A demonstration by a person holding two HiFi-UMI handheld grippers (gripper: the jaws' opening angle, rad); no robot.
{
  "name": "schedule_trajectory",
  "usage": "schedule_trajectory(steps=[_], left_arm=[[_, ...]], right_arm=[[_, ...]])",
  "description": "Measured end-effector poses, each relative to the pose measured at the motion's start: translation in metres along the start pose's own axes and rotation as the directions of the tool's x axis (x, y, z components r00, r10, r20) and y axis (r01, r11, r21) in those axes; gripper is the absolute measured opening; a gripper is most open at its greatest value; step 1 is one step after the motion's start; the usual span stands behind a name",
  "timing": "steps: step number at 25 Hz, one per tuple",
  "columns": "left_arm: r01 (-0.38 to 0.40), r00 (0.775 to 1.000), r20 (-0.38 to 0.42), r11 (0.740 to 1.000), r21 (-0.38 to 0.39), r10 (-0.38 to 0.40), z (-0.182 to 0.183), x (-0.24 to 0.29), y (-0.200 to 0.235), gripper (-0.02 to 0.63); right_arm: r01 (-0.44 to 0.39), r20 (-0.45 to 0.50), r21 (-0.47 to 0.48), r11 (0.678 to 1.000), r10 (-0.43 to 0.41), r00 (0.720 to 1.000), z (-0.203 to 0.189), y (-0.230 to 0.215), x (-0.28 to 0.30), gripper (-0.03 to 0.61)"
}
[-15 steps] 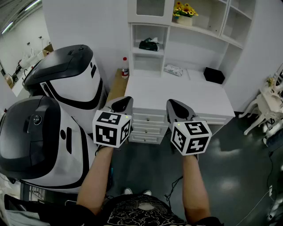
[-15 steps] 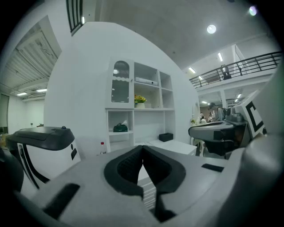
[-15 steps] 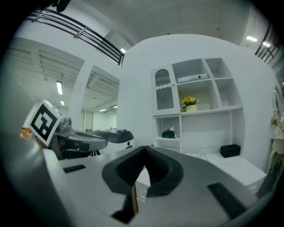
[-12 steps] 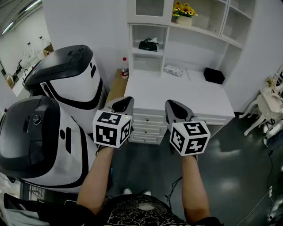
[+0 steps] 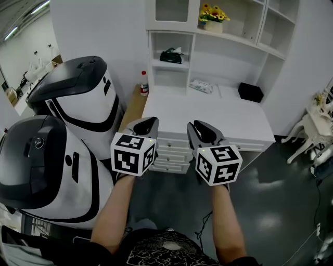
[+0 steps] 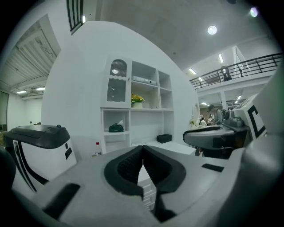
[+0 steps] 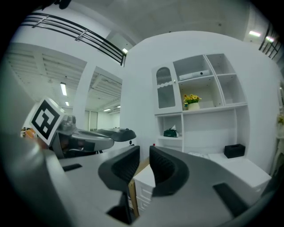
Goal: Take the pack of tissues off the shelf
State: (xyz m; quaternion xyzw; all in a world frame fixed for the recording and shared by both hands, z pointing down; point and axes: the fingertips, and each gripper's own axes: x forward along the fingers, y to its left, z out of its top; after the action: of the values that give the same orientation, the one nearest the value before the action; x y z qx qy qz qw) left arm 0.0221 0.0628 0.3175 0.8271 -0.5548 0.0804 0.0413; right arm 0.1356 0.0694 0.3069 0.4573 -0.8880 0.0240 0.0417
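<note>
The tissue pack (image 5: 171, 54) is dark green with a white tissue sticking out, and it sits in the lower left cubby of the white shelf unit (image 5: 193, 43). It also shows in the left gripper view (image 6: 116, 128) and the right gripper view (image 7: 171, 132). Both grippers hang in front of the desk drawers, well short of the shelf. My left gripper (image 5: 147, 123) has its jaws touching at the tips, with nothing held (image 6: 142, 148). My right gripper (image 5: 200, 130) shows a narrow gap between its jaws, and nothing is in it (image 7: 144, 153).
A flat white packet (image 5: 201, 86) and a black box (image 5: 250, 92) lie on the white desk top (image 5: 218, 114). A red-capped bottle (image 5: 143, 83) stands at the desk's left end. A pot of yellow flowers (image 5: 209, 15) is higher up. Two large white-and-black machines (image 5: 78, 98) stand at the left.
Both grippers and the head view have drifted slightly forward toward the desk, and the right gripper has moved a little to the left. The jaws look the same.
</note>
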Motion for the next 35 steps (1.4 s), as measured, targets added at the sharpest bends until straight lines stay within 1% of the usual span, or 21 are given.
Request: schedule_trajectory(steps=[2, 5, 10, 13, 18, 22, 27, 29, 32, 35], left_arm=[[-0.001, 1.000, 0.002, 1.000, 0.000, 0.001, 0.001, 0.006, 0.000, 0.008], [-0.009, 1.000, 0.009, 1.000, 0.000, 0.009, 0.004, 0.017, 0.006, 0.008], [-0.001, 1.000, 0.008, 1.000, 0.001, 0.001, 0.005, 0.049, 0.020, 0.008], [0.007, 1.000, 0.008, 1.000, -0.001, -0.007, 0.008, 0.072, 0.036, 0.008], [0.014, 1.000, 0.010, 1.000, -0.006, -0.014, 0.013, 0.123, 0.081, 0.008], [0.030, 0.999, -0.011, 0.999, -0.012, -0.030, 0.014, 0.165, 0.122, 0.008], [0.048, 0.998, -0.026, 0.999, -0.023, -0.049, 0.020, 0.209, 0.171, 0.008], [0.053, 0.998, -0.034, 0.998, -0.031, -0.054, 0.020, 0.224, 0.188, 0.008], [0.060, 0.997, -0.039, 0.997, -0.040, -0.062, 0.020, 0.241, 0.208, 0.008], [0.077, 0.996, -0.044, 0.996, -0.039, -0.079, 0.020, 0.253, 0.218, 0.008]], right_arm=[[-0.003, 0.006, 0.001, 1.000, 0.003, 1.000, 0.002, -0.005, 0.004, 0.096], [-0.014, 0.004, 0.000, 1.000, 0.014, 1.000, 0.003, -0.010, 0.014, 0.163], [-0.016, 0.003, -0.014, 1.000, 0.016, 1.000, 0.002, -0.024, 0.044, 0.176], [-0.009, 0.002, -0.023, 1.000, 0.009, 1.000, 0.006, -0.035, 0.070, 0.205], [0.008, -0.010, -0.022, 1.000, -0.009, 1.000, 0.010, -0.054, 0.133, 0.212], [0.034, -0.026, -0.010, 0.999, -0.035, 0.999, 0.014, -0.070, 0.189, 0.222], [0.056, -0.051, 0.002, 0.998, -0.056, 0.997, 0.018, -0.084, 0.251, 0.253], [0.062, -0.060, 0.004, 0.998, -0.062, 0.996, 0.019, -0.088, 0.272, 0.256], [0.073, -0.071, 0.000, 0.997, -0.073, 0.995, 0.019, -0.092, 0.297, 0.267], [0.080, -0.078, 0.004, 0.997, -0.080, 0.994, 0.020, -0.096, 0.313, 0.268]])
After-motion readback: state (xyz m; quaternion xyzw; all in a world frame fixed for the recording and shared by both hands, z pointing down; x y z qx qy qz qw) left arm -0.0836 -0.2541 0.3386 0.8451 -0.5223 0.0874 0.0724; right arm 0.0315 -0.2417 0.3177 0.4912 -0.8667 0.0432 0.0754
